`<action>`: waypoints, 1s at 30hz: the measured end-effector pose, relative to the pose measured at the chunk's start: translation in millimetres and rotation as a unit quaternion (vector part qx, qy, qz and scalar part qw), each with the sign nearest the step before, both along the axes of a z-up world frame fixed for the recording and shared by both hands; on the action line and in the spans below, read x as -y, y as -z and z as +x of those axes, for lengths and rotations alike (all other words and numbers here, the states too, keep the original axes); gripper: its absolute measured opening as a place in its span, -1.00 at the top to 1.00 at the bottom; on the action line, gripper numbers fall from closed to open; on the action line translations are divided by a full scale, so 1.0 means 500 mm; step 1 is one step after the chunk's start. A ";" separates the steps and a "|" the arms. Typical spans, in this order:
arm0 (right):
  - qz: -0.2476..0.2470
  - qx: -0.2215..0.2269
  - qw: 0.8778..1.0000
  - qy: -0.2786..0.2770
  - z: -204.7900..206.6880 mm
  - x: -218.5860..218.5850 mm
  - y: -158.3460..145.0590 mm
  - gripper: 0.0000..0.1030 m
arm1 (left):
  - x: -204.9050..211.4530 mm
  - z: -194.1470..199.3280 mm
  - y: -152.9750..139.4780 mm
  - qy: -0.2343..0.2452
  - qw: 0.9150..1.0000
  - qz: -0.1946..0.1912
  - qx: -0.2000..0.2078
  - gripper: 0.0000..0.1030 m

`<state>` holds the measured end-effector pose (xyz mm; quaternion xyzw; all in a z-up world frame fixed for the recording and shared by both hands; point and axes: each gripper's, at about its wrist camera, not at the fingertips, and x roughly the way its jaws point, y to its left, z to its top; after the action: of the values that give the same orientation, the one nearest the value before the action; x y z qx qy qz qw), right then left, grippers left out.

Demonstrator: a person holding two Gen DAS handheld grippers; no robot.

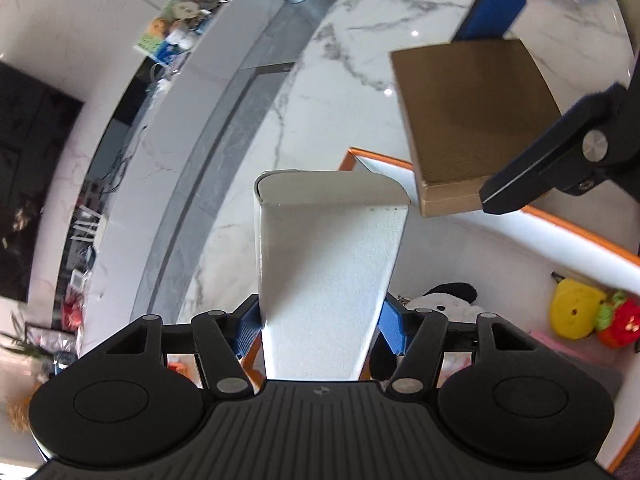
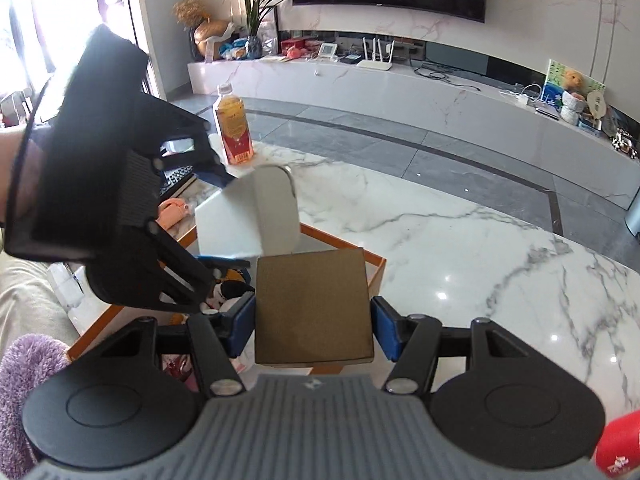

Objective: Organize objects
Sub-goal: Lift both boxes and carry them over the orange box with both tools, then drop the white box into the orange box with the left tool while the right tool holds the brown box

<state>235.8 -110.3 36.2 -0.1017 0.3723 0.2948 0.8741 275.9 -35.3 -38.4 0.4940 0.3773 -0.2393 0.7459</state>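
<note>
Marble worktop (image 2: 460,240) under both boxes, orange bin (image 2: 372,264) right below: my left claw (image 1: 320,324) grips the white box (image 1: 328,272), right claw (image 2: 314,320) the brown box (image 2: 312,304); they're close, could bump and slip

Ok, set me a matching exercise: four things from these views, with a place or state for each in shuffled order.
Things:
1. white box
2. brown box
3. drink bottle
4. orange-rimmed bin

Places or states:
A. standing on the marble table
B. clamped in the right gripper
C. holding plush toys
D. clamped in the left gripper

Pairs: 1-D, 2-B, 3-A, 4-C
</note>
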 end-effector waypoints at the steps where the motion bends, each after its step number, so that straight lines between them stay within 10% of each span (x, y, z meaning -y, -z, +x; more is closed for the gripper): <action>1: -0.004 -0.002 1.000 -0.001 0.008 -0.004 0.005 -0.22 | -0.003 0.008 0.013 0.006 1.000 0.006 -0.004 -0.39; 30: -0.127 0.010 0.991 -0.030 0.050 -0.094 0.074 -0.22 | -0.033 0.005 0.169 0.065 0.997 0.018 0.045 -0.47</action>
<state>260.8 -63.1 -0.8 -0.2260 0.3944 0.2706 0.8486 278.2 -18.9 -122.8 0.5412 0.3145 -0.2580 0.7359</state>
